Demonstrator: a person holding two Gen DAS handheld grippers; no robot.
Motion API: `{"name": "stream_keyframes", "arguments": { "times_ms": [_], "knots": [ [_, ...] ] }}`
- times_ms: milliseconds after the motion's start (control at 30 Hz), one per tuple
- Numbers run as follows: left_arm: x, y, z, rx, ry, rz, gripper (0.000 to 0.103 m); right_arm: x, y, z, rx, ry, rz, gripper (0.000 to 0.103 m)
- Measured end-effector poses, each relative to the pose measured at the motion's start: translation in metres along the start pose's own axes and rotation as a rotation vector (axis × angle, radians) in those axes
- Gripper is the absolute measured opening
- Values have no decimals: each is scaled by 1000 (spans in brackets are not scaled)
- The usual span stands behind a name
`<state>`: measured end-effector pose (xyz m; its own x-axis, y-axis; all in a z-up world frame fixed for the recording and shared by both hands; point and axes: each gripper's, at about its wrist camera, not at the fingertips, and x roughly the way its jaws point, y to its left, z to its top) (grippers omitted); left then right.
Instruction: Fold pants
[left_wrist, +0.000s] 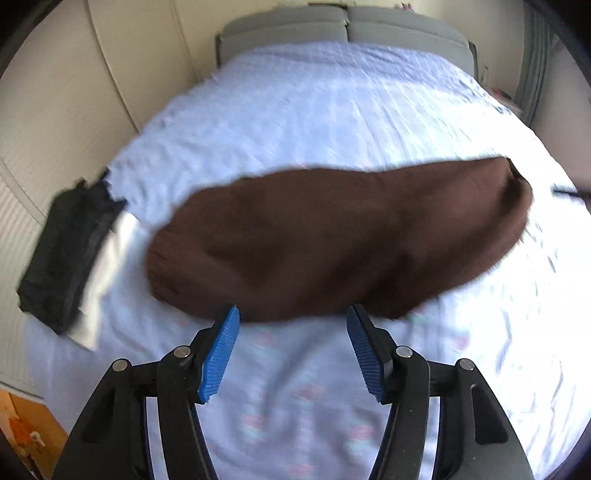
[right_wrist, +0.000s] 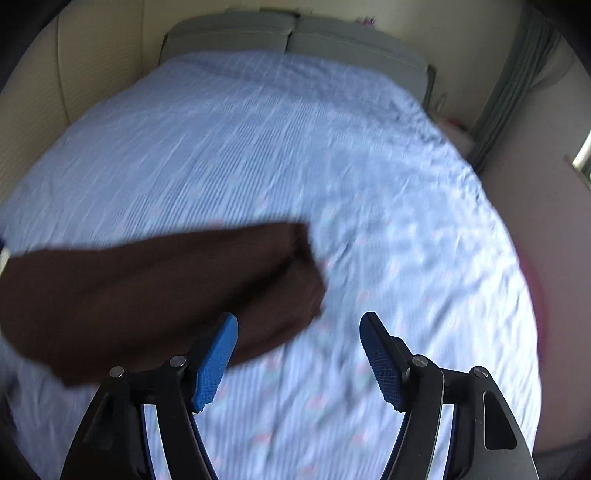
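- We find the brown pants lying folded into a long band on the bed, long axis running crosswise to both grippers.
- Left gripper: fingers spread, nothing between them. The pants lie just ahead of the tips, near edge at the fingertips, band centred on this gripper.
- Right gripper: fingers likewise spread and empty. Here the pants sit ahead and to the left; their end falls just beyond the left finger.
- We judge the left hand better placed over the middle, the right at the end.
- A folded black garment lies apart at the bed's left edge.
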<state>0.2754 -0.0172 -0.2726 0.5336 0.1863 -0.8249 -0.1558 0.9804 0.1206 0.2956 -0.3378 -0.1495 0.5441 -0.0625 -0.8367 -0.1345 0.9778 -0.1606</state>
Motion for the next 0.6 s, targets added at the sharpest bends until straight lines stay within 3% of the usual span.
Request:
{"name": "stream_keyframes", "arguments": {
  "times_ms": [100,200,300,367,400,467,600],
  "knots": [
    [2,14,19,96,-45,-6,60,12,11,-29,26,64,46,68],
    [4,4,32,212,-106,-35,60,31,8,-45,106,107,90,59],
    [11,-14,48,279,-159,-67,60,41,-14,-36,241,75,109,59],
    [19,-25,63,273,-175,-93,60,47,-34,-22,356,51,137,60],
    [21,-28,68,262,-176,-105,60,52,-41,-14,400,49,144,61],
    [22,-37,79,236,-181,-131,60,59,-47,0,438,35,152,85],
    [23,-44,85,188,-172,-137,60,95,-49,22,456,78,169,88]
  ]
}}
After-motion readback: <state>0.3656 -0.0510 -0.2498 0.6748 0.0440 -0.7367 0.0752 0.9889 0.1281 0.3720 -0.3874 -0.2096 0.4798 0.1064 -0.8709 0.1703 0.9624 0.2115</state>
